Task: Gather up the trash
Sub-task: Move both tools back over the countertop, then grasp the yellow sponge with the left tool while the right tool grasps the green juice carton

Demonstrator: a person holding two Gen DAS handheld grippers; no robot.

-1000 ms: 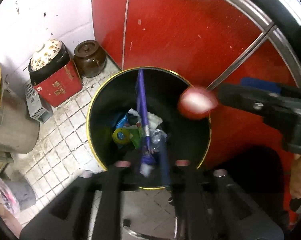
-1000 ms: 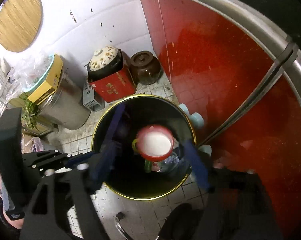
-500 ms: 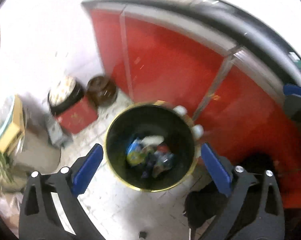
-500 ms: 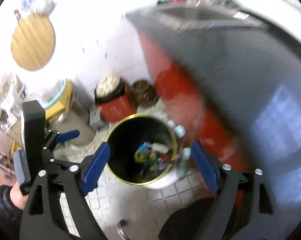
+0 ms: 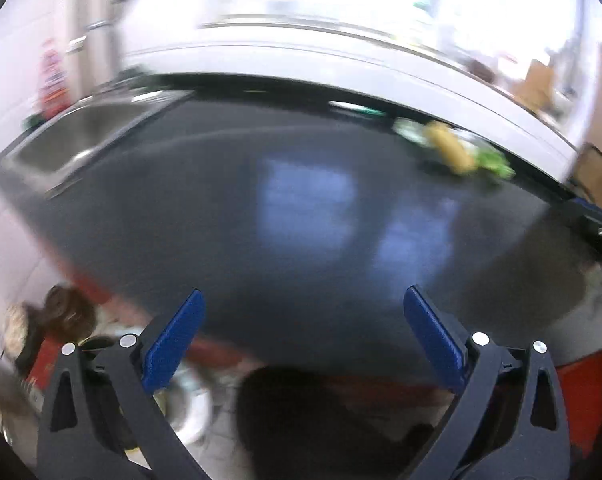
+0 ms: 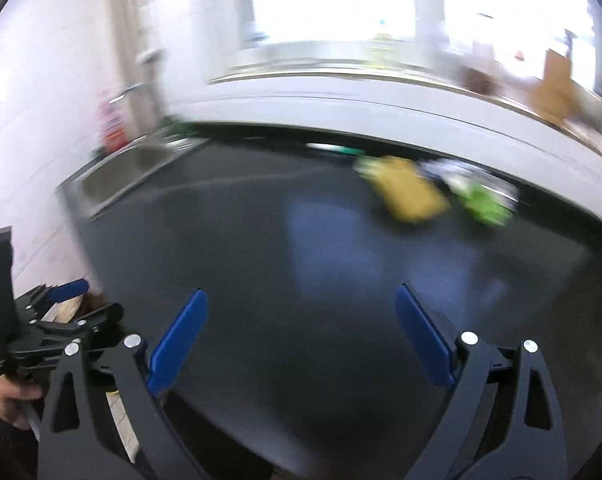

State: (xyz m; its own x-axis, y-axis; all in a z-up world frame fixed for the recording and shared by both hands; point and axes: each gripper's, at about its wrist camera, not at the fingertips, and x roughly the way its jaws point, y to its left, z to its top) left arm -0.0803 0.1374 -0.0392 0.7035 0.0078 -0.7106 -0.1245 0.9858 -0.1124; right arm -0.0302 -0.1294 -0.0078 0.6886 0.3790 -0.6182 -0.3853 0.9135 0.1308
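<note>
Ahead, yellow wrapper (image 6: 409, 194) far beyond right claw (image 6: 301, 336), jaws opening, empty

A home kitchen — dark counter and sink.
Steel sink (image 6: 129, 168) at the black countertop's (image 6: 301, 264) left end — white tiled wall (image 6: 29, 120) behind.

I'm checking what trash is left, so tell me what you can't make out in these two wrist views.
- Yellow item and green item on the dark counter: motion blur hides what they are, in both views.
- Bin: mostly hidden behind the left gripper in the left view.
- Sink: contents blurred.
- Right gripper: opening, empty.
</note>
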